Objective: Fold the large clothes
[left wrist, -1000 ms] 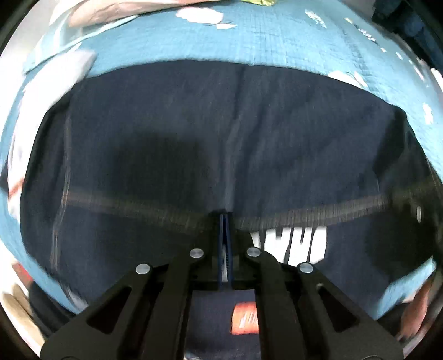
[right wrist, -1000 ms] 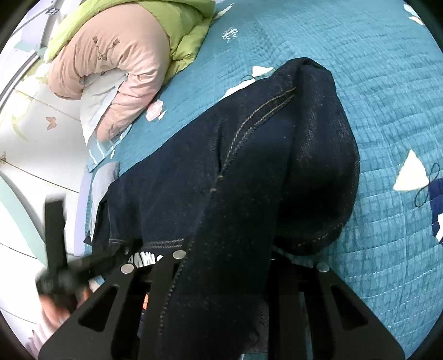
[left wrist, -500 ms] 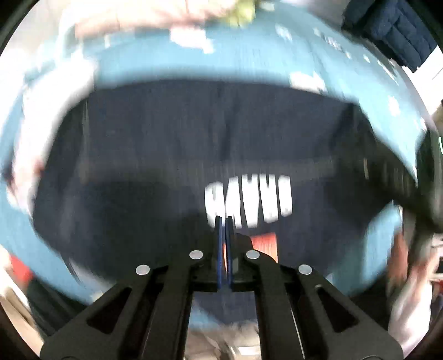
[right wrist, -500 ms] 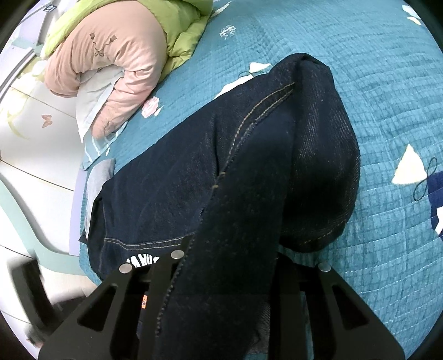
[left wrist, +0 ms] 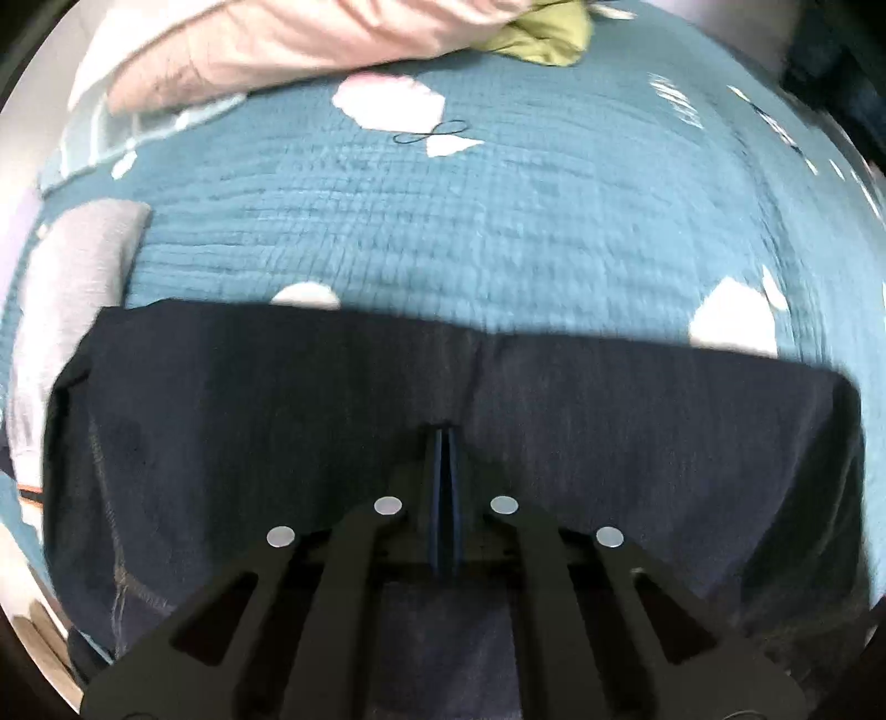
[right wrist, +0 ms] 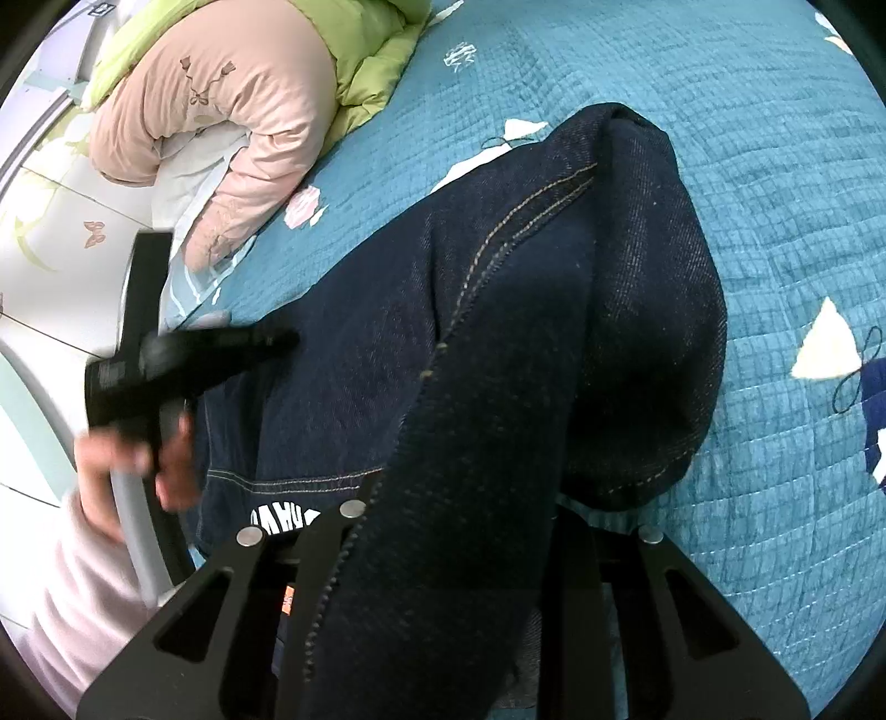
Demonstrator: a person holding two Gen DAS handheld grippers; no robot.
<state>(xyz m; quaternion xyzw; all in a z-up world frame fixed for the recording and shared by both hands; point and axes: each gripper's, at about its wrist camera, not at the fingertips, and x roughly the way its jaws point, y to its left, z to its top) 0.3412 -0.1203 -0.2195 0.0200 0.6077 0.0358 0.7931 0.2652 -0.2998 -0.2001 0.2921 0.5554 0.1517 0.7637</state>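
Observation:
Dark blue jeans (right wrist: pixel 498 343) lie folded on a teal quilted bedspread (right wrist: pixel 775 166), with a white printed label at the waistband (right wrist: pixel 282 518). My right gripper (right wrist: pixel 443 554) is shut on a doubled-over fold of denim that drapes over its fingers and hides the tips. My left gripper (left wrist: pixel 443 443) has its blue pads pressed together with nothing between them, hovering over the flat denim (left wrist: pixel 277 443). It also shows in the right wrist view (right wrist: pixel 221 349), held in a hand above the jeans' left part.
A pink and green quilt (right wrist: pixel 238 111) is bunched at the head of the bed, also in the left wrist view (left wrist: pixel 277 44). A grey cloth (left wrist: pixel 72 277) lies at the bed's left edge. A white wall and bed frame (right wrist: pixel 33 310) run along the left.
My left gripper swung back and then forward over the jeans; the printed waistband label has dropped out of its view. The right gripper holds the same fold almost still.

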